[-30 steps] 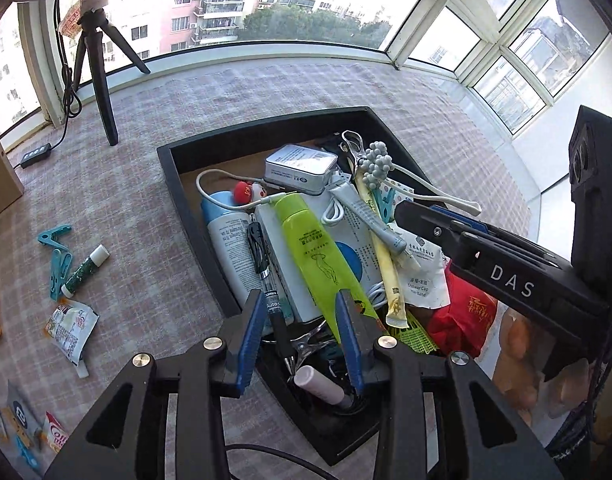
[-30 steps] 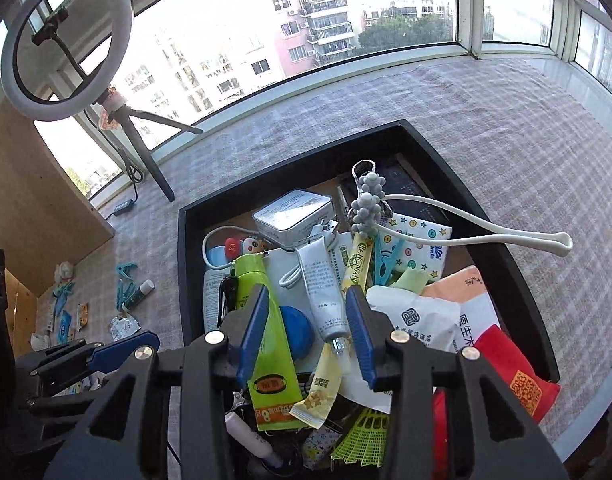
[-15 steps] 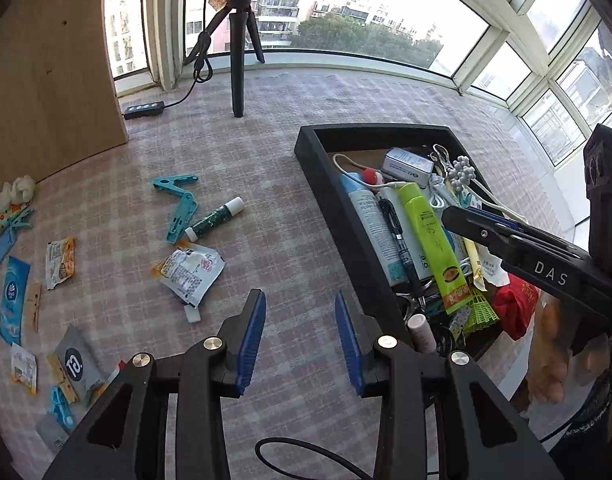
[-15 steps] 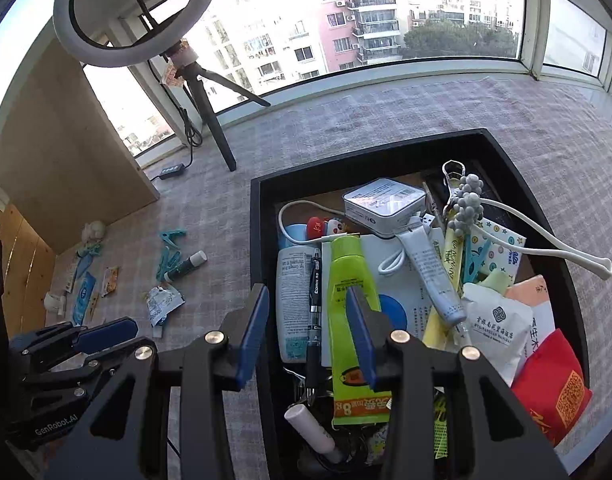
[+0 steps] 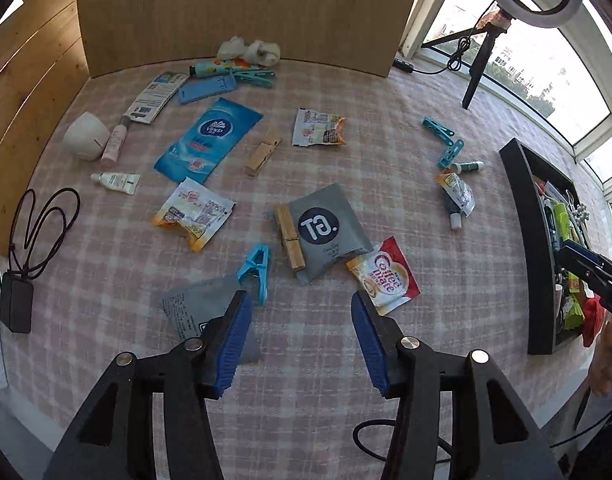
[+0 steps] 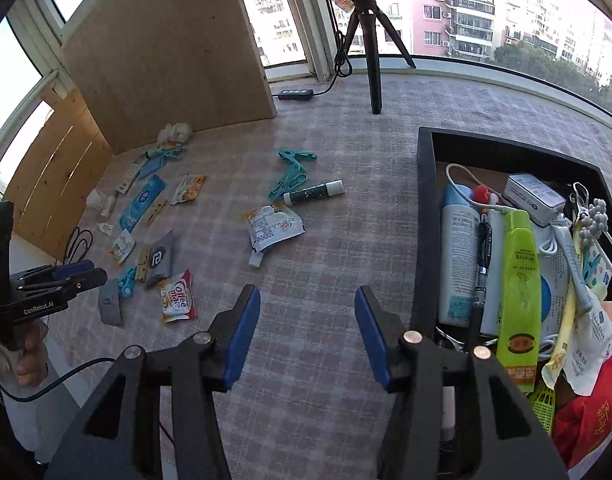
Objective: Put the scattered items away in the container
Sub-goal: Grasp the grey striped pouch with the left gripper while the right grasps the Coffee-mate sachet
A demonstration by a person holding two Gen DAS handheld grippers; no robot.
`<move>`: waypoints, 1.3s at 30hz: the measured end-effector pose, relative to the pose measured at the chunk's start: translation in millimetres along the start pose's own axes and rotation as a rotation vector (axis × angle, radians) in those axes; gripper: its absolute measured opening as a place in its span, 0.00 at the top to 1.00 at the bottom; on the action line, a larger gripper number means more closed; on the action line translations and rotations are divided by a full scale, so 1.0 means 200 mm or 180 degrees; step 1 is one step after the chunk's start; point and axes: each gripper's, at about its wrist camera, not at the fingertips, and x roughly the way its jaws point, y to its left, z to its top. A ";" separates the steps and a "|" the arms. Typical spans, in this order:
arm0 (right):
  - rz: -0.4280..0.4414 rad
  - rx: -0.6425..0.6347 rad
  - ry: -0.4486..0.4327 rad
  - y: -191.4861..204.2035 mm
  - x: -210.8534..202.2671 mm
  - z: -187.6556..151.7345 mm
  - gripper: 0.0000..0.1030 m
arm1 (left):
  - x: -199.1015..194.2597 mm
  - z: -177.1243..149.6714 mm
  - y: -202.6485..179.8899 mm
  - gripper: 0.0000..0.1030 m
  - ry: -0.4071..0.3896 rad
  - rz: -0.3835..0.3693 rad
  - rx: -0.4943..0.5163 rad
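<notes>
My left gripper (image 5: 299, 316) is open and empty above the checked cloth. Just ahead of it lie a grey GT pouch (image 5: 326, 232), a Coffee-mate sachet (image 5: 384, 276), a blue clip (image 5: 255, 270), a wooden peg (image 5: 289, 242) and a grey packet (image 5: 201, 308) partly under its left finger. My right gripper (image 6: 308, 314) is open and empty over bare cloth, left of the black container (image 6: 424, 220), which is full of tubes and packets. A white sachet (image 6: 273, 228), a green-capped tube (image 6: 312, 193) and teal clips (image 6: 291, 172) lie ahead of it.
More sachets, a blue tissue pack (image 5: 207, 138), a white cup (image 5: 85, 136) and a small tube (image 5: 115, 181) lie farther left. A wooden board (image 5: 241, 12) stands behind. A tripod (image 6: 368, 40) stands on the cloth. A black cable and adapter (image 5: 21, 276) lie at the left edge.
Both grippers have swung left away from the container. The left one now faces the scattered items by the board; the right one has left the container and hangs over the cloth beside it.
</notes>
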 end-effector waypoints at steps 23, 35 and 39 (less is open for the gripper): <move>-0.0149 -0.0983 0.0752 0.75 0.69 -0.07 0.38 | 0.33 -0.14 0.31 0.32 0.0230 0.0466 -0.0663; -0.0111 -0.0933 0.0941 0.71 0.79 -0.01 0.35 | 0.35 -0.15 0.32 0.37 0.0178 0.0535 -0.0580; -0.0124 -0.0987 0.0965 0.74 0.80 0.00 0.35 | 0.35 -0.16 0.33 0.46 0.0162 0.0570 -0.0564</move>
